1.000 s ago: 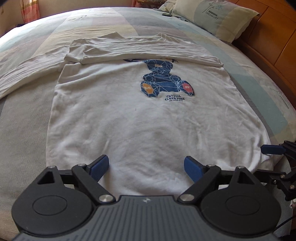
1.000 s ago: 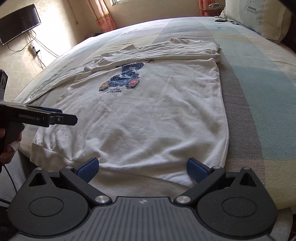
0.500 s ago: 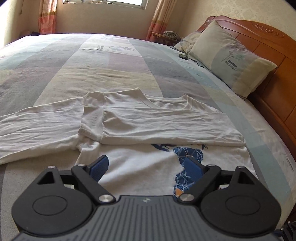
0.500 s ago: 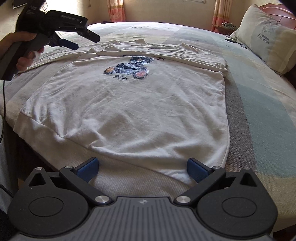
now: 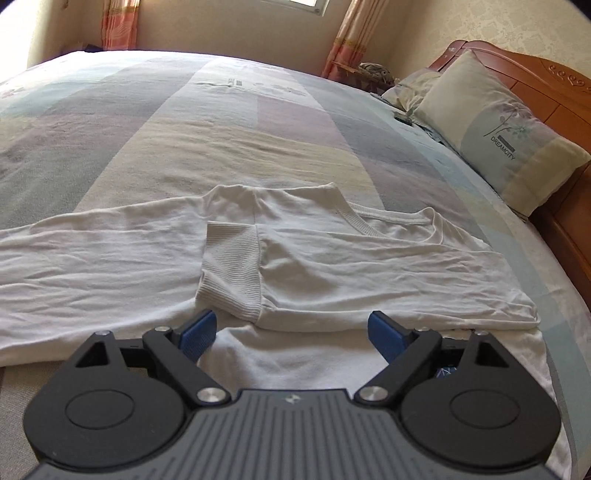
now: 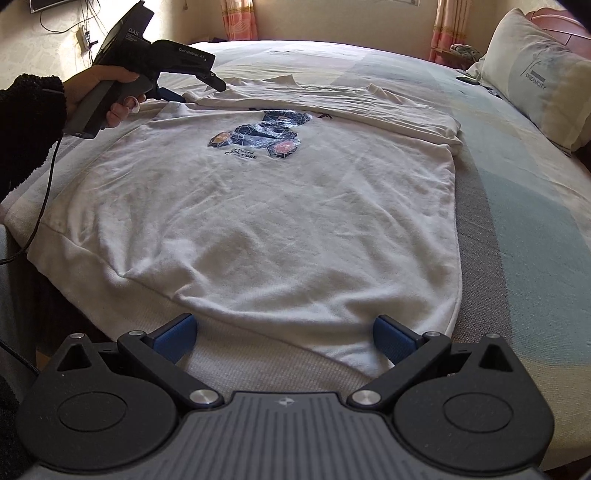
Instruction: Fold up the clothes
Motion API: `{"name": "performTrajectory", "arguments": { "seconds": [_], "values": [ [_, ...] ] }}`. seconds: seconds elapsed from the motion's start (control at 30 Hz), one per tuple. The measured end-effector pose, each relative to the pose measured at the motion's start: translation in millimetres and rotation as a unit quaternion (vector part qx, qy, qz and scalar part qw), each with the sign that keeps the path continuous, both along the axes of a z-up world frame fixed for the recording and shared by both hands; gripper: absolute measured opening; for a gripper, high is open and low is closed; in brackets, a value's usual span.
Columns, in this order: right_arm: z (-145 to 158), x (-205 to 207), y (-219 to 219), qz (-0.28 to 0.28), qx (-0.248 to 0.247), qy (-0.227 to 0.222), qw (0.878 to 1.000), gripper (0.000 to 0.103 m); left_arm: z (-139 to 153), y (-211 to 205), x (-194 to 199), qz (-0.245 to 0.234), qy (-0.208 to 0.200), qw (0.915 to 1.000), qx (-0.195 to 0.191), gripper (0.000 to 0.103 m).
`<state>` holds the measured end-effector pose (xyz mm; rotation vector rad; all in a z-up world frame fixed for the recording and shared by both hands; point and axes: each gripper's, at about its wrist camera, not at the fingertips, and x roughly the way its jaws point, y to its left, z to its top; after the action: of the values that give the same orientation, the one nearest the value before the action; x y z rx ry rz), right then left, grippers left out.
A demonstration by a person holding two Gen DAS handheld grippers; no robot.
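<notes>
White long-sleeved cotton sweatshirt (image 6: 258, 206) is laid flat, front up, on the bed with the pastel patchwork cover (image 5: 258, 122). Dark blue geometric bear print (image 6: 262, 138) with a line of text under it is seen on the chest. One sleeve (image 5: 351, 273) is folded across the chest just above the print, its ribbed cuff (image 5: 231, 269) lying near the middle of the garment; the other sleeve (image 5: 92, 258) is stretched out sideways, off to the left in the left wrist view. Ribbed neckline (image 5: 354, 218) is visible beyond the folded sleeve.

Left claw (image 5: 291, 332) – blue pads wide apart, nothing between them but air, held just above the fabric directly in front of the ribbed cuff. In the right wrist view the same tool is seen gripped by a hand (image 6: 110, 92) in a black fuzzy sleeve (image 6: 29, 129), at the far left shoulder of the sweatshirt, fingers pointed at the cuff area; contact with cloth cannot be told.

Right claw (image 6: 284, 332) – pads also spread wide, nothing gripped. It is positioned over the ribbed hem (image 6: 258, 354) at the near edge of the bed, the hem edge lying between and below the pads; touching or not cannot be told.

Pale green pillow printed DREAMCITY (image 5: 509, 133) is propped against the carved wooden headboard (image 5: 535, 70) on the right, well apart from the sweatshirt. Orange checked curtains (image 5: 118, 22) are hung at the far wall.
</notes>
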<state>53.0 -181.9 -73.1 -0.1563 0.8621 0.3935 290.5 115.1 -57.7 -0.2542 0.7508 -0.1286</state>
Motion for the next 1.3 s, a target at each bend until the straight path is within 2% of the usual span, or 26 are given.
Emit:
{"name": "performTrajectory", "arguments": {
  "seconds": [0.07,0.13,0.2,0.3,0.33,0.43,0.53,0.63,0.83,0.97,1.1,1.2,1.3],
  "values": [
    [-1,-1,0,-0.001,0.001,-0.003,1.0,0.103,7,-4,-18,-0.014,-0.018,0.9997,-0.01,0.092],
    [-1,-1,0,-0.002,0.002,-0.004,1.0,0.103,7,-11,-30,-0.037,-0.015,0.9991,-0.016,0.093],
    [-1,-1,0,-0.004,0.001,-0.005,1.0,0.103,-2,-20,-38,-0.053,0.004,0.9986,-0.003,0.093],
    [-1,-2,1,-0.01,0.001,-0.007,1.0,0.103,-23,-23,-43,-0.038,0.04,0.9984,0.011,0.092],
    [-1,-2,1,-0.012,0.0,-0.007,1.0,0.103,-26,-24,-47,-0.033,0.036,0.9988,0.011,0.093],
    [0,-3,2,-0.019,-0.003,-0.005,1.0,0.103,-19,-24,-60,-0.022,0.038,0.999,-0.001,0.093],
    [4,0,2,-0.027,-0.002,0.011,1.0,0.103,-5,-21,-73,-0.029,0.022,0.9993,-0.013,0.093],
    [9,2,-1,-0.042,0.02,0.025,0.999,0.103,9,-10,-83,-0.024,0.0,0.9997,-0.009,0.094],
    [24,7,-2,-0.047,0.105,0.033,0.993,0.103,23,46,-92,0.02,-0.03,0.9993,-0.004,0.094],
    [29,24,6,-0.066,0.191,0.063,0.977,0.103,24,102,-95,0.07,-0.04,0.9968,-0.002,0.094],
    [34,41,21,-0.081,0.233,0.071,0.966,0.103,20,167,-105,0.134,-0.039,0.9901,-0.014,0.094],
    [38,52,37,-0.075,0.248,0.067,0.964,0.103,14,210,-118,0.17,-0.045,0.9837,-0.039,0.094],
    [34,61,55,-0.053,0.257,0.075,0.962,0.103,-1,251,-130,0.205,-0.05,0.9735,-0.089,0.094]
  ]
}}
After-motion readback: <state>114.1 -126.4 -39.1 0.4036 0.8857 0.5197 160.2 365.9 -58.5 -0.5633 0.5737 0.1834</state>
